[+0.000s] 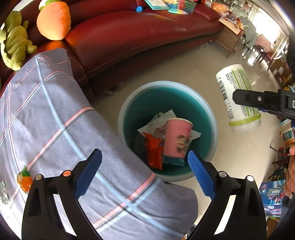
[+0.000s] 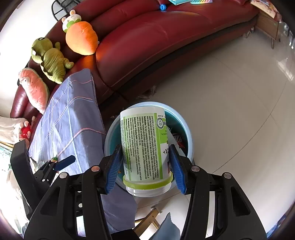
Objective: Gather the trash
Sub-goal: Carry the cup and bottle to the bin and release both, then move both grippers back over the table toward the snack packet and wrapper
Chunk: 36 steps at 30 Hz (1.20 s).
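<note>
A pale blue bin [image 1: 210,114] with a teal inside stands on the floor by the sofa. In it lie a pink paper cup [image 1: 177,140], a red wrapper [image 1: 154,151] and white paper [image 1: 162,118]. My left gripper [image 1: 144,170] hovers above the bin's near side, open, with nothing between its blue pads. My right gripper [image 2: 145,166] is shut on a white and green supplement bottle [image 2: 142,145], held bottom-forward above the bin [image 2: 186,127]. In the left wrist view the bottle [image 1: 237,96] hangs right of the bin, one black finger [image 1: 258,100] across it.
A dark red leather sofa [image 1: 140,35] curves behind the bin, with plush toys [image 2: 82,37] on its left end and books [image 1: 156,4] further along. A grey checked blanket [image 1: 60,129] drapes over the sofa end close to my left gripper. Tiled floor [image 2: 230,88] spreads to the right.
</note>
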Available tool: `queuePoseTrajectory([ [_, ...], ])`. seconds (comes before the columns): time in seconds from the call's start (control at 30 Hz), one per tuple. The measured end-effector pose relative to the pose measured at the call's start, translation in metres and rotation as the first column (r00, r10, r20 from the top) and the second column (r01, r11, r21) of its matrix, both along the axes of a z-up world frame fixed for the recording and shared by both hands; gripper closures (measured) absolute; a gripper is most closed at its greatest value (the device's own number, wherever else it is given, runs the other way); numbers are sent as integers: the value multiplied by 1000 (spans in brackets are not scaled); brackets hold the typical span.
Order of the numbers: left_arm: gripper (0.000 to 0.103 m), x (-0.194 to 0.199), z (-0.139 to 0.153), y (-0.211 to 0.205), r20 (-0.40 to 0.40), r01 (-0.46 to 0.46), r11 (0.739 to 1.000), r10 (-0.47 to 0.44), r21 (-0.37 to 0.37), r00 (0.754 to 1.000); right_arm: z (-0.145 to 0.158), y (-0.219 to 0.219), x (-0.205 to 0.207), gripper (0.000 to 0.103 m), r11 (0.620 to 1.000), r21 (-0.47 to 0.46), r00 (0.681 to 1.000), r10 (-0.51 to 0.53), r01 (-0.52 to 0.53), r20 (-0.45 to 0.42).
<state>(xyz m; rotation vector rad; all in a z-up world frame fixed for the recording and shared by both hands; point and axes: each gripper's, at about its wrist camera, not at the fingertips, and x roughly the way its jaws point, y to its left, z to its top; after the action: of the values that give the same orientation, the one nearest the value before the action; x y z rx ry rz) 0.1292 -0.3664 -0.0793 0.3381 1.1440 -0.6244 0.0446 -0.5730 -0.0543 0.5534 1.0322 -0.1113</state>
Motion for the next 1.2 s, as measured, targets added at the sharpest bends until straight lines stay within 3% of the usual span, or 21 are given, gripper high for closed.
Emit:
queuePoseTrajectory([
  [0.4,7,13,10,46,-11,-100,994,99,-43,995,-7,30,44,53,995,-41,995,85,-87,-42],
  [0.5,7,18,13,56,-14,-124,991,123,-47,992,-9,34,49,40,995,-42,995,86,-89,-51],
  [0.6,7,20,14,64,-17,-139,989,138,-54,990,-8,38,50,39,995,-49,995,88,-91,-54],
  [0.83,7,19,14,73,-33,-154,986,152,-69,988,-2,45,42,23,993,-82,994,83,-90,-77],
  [1.2,7,11,27,101,-22,-176,979,175,-102,984,18,72,33,20,988,-115,993,91,-100,-77],
])
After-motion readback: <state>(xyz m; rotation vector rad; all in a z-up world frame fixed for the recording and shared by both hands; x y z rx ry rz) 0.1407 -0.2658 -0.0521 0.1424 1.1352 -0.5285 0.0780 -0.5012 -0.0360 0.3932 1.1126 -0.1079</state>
